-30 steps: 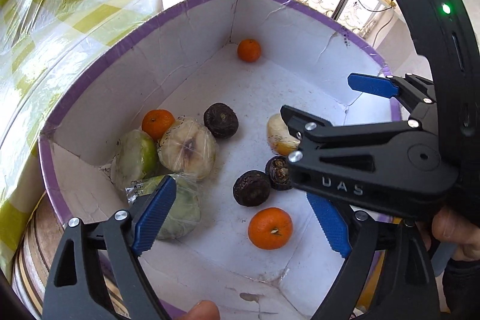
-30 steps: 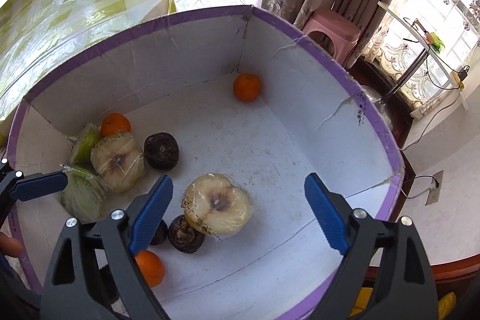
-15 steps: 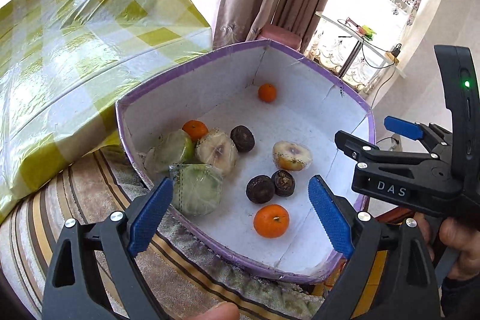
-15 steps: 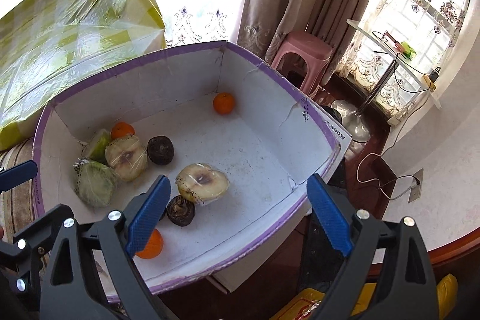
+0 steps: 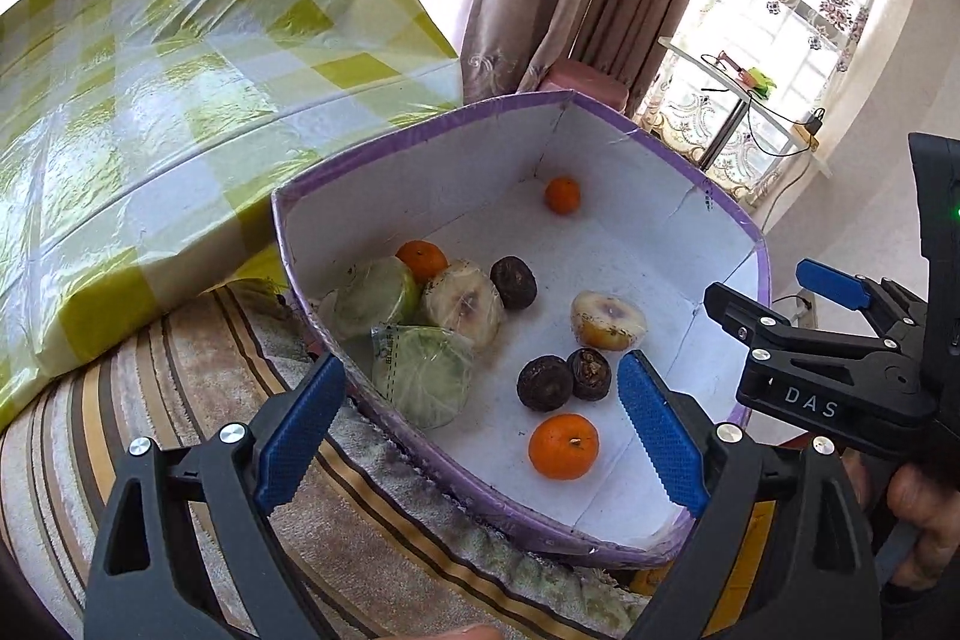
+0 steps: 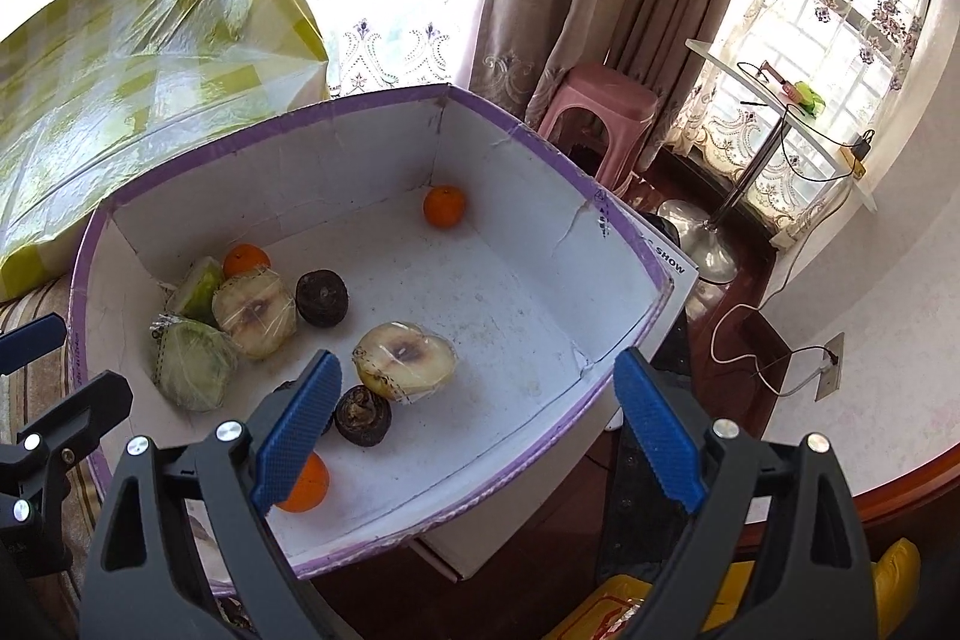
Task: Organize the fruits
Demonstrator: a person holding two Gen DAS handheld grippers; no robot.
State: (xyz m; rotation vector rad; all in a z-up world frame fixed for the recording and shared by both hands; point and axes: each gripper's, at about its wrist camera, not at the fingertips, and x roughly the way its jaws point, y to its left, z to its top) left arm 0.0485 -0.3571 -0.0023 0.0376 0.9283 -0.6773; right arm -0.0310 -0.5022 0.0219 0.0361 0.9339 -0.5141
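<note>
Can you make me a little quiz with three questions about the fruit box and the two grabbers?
1. True or false: the left gripper is squeezing an orange.
2. How many oranges lie in the white box?
3. Which fruit sits alone at the far corner? A) an orange B) a wrapped green fruit half C) a dark brown round fruit

Key
1. False. Its jaws stand open and empty; so do those of the right gripper.
2. Three: the near orange, the orange by the wrapped halves and the far orange.
3. A. The wrapped green fruit half and the dark brown round fruit lie nearer.
</note>
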